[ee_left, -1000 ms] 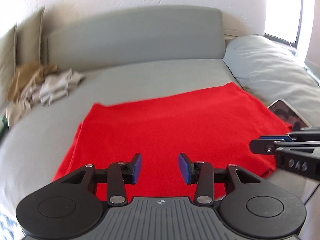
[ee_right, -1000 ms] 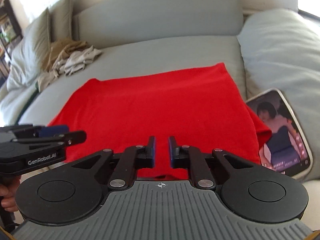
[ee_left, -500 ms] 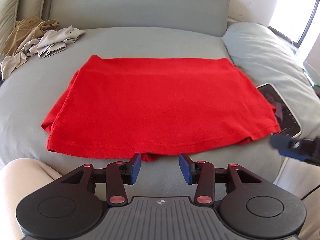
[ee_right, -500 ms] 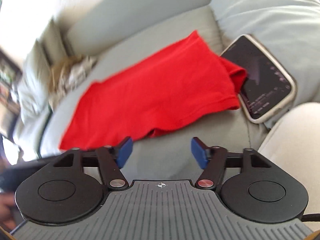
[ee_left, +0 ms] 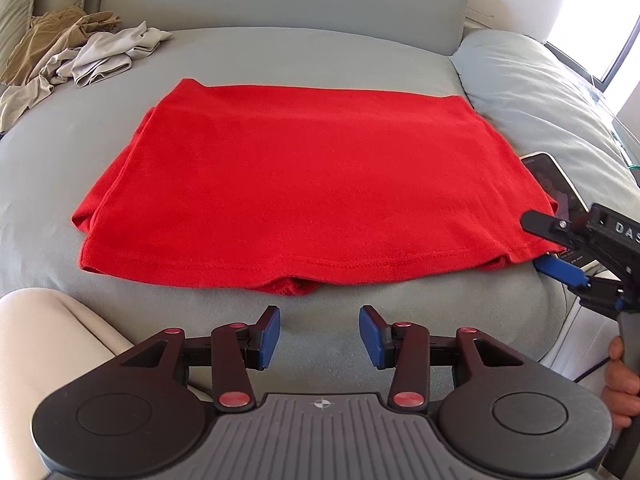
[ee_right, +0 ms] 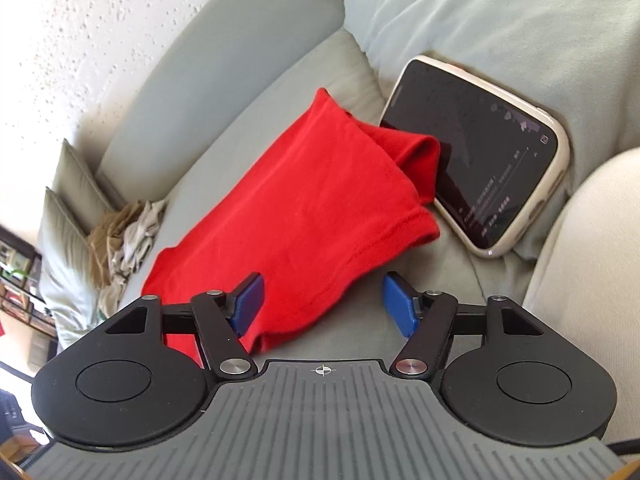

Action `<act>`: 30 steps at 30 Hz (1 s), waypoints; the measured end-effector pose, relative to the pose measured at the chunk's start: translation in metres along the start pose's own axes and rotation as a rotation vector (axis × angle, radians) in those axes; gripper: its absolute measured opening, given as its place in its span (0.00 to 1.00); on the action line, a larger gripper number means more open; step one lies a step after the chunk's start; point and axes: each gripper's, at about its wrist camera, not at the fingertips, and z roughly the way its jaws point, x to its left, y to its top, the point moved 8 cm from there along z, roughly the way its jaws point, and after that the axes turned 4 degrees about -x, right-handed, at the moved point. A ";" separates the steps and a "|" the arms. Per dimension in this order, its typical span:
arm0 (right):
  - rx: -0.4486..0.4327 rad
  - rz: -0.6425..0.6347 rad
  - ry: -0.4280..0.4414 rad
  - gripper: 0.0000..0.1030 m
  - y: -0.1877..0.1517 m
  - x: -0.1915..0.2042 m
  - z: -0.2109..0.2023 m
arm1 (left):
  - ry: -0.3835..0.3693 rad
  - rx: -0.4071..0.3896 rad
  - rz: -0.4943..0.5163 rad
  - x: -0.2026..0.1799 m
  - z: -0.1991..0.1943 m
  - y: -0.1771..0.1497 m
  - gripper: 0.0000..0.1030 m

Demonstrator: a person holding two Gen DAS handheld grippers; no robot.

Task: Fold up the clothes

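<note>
A red garment (ee_left: 312, 184) lies folded flat on the grey sofa seat (ee_left: 280, 52), its stitched hem toward me. My left gripper (ee_left: 320, 334) is open over bare cushion just short of that hem, with nothing between its blue pads. At the garment's near right corner, my right gripper (ee_left: 548, 248) is rolled on its side. In the right wrist view the right gripper (ee_right: 322, 300) has its jaws wide and closing. The red garment's (ee_right: 304, 208) corner edge lies between them, and the pads do not press on it.
A phone (ee_right: 480, 152) leans against the pale bedding (ee_left: 532, 92) right beside the garment's right edge. A heap of tan and grey clothes (ee_left: 80, 52) sits at the back left. A person's leg (ee_left: 52, 344) is near left, and a hand (ee_left: 620, 376) holds the right gripper.
My right gripper opened from nearly shut, rolled onto its side and dropped to the garment's near right corner. The left gripper drew back from over the garment to its near hem.
</note>
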 end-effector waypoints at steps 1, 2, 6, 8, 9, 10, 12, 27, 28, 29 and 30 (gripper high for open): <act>-0.006 0.013 0.007 0.65 0.002 -0.002 0.004 | -0.001 0.003 -0.001 0.000 0.001 0.000 0.41; -0.013 0.028 0.013 0.65 0.004 -0.004 0.007 | -0.001 0.006 -0.001 0.000 0.001 -0.001 0.41; -0.047 0.073 0.030 0.65 0.011 -0.010 0.019 | 0.001 0.010 0.005 0.001 0.004 0.001 0.42; -0.068 0.072 0.033 0.66 0.014 -0.010 0.023 | 0.000 0.010 0.009 0.001 0.005 0.001 0.42; -0.078 0.070 0.033 0.66 0.016 -0.010 0.026 | 0.000 0.009 0.011 0.001 0.006 0.001 0.42; -0.088 0.072 0.034 0.68 0.017 -0.010 0.027 | 0.000 0.009 0.013 0.000 0.006 0.001 0.42; -0.110 0.074 0.032 0.70 0.020 -0.009 0.031 | -0.001 0.008 0.017 0.000 0.006 0.002 0.42; -0.248 0.074 -0.034 0.43 0.033 -0.012 0.051 | -0.014 0.000 0.002 0.001 0.006 0.004 0.43; -0.241 0.105 -0.043 0.26 0.035 -0.017 0.049 | -0.020 -0.004 -0.003 0.001 0.005 0.005 0.43; -0.229 0.109 -0.054 0.22 0.037 -0.018 0.049 | -0.027 -0.010 -0.007 0.001 0.004 0.006 0.43; -0.215 0.097 -0.066 0.20 0.038 -0.016 0.048 | -0.034 -0.016 -0.009 0.002 0.003 0.007 0.43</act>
